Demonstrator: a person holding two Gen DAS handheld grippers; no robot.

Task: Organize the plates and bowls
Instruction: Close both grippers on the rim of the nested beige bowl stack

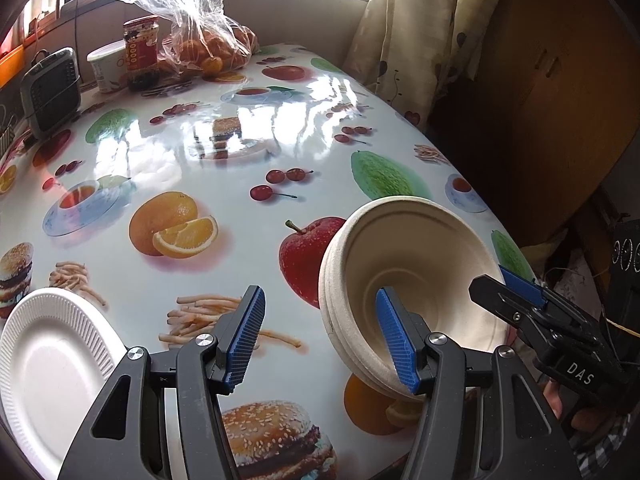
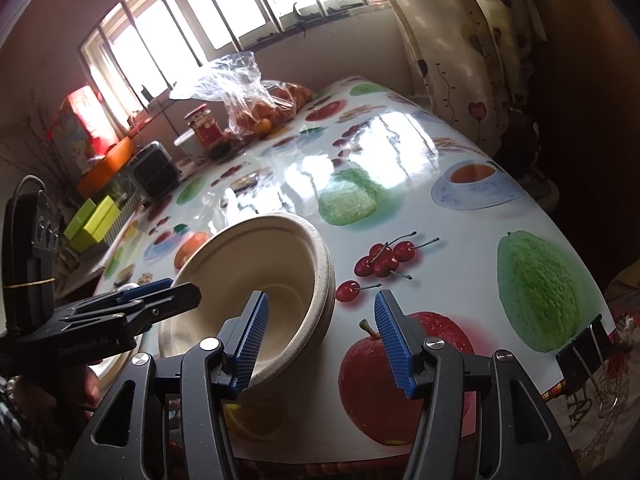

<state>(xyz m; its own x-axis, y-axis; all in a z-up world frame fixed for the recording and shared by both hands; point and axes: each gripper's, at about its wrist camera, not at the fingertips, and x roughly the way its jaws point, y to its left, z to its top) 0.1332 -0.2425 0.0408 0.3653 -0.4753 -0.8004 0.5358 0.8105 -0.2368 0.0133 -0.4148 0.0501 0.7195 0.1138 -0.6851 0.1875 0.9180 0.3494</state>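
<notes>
Near edge of the surface (image 1: pixel 248 240), fruit-print oilcloth: a stack of beige pulp bowls (image 1: pixel 416 280) sits tipped up on its side, mouth toward both cameras, lower rim apparently on the cloth. Left hand-held gripper (image 1: pixel 322 338) spread wide, one blue pad inside the bowl mouth, the other out over the cloth; gripping nothing. Right hand-held gripper (image 2: pixel 322 338) likewise spread, one pad inside the bowl, the other outside the wall; reads as straddling the rim ahead of a pinch, and the tilt likely offers that rim. White foam plate (image 1: pixel 52 372) lies flat just left of the left tool. Binder clip (image 2: pixel 582 350) pins the cloth edge at right. Far end: jar (image 1: pixel 140 50), white tub (image 1: pixel 106 66), bag of oranges (image 1: pixel 208 40), small heater (image 1: pixel 52 88), well apart, nothing blocking.
</notes>
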